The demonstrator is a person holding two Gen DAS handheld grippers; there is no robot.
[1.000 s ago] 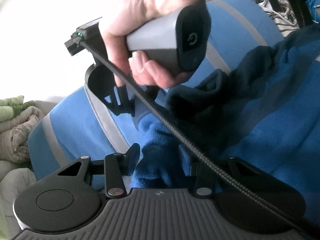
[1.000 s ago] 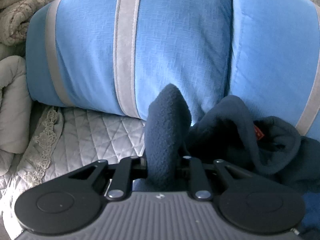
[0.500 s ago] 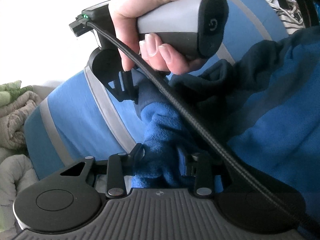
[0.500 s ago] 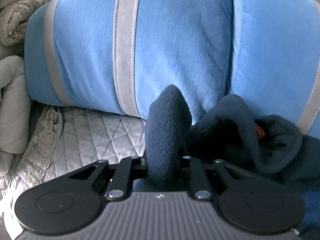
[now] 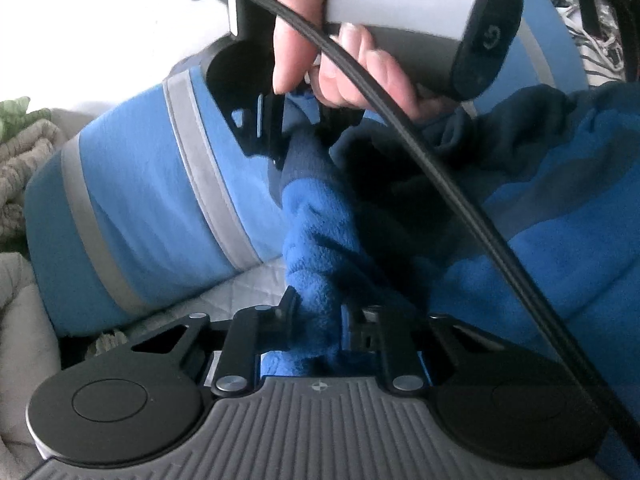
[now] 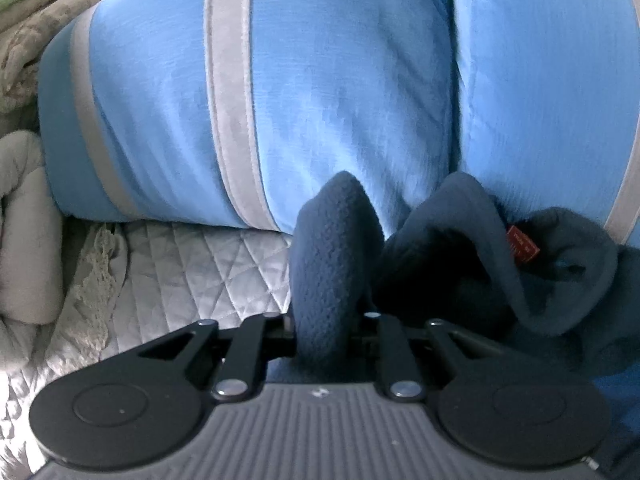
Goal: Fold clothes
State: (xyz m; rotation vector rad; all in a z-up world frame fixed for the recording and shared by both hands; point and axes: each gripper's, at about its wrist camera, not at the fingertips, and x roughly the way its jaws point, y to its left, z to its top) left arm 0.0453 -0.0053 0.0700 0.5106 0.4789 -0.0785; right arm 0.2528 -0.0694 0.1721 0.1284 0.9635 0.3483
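Both grippers pinch one fleece (image 5: 316, 248), its twisted length running between them.

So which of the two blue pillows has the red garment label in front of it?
The right-hand light-blue pillow: the dark navy fleece's red label lies against its base, while the grey-striped left pillow has none.

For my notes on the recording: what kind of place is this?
Probably a bedroom, on a bed: a quilted bedspread, large blue pillows and piled blankets surround the fleece garment.
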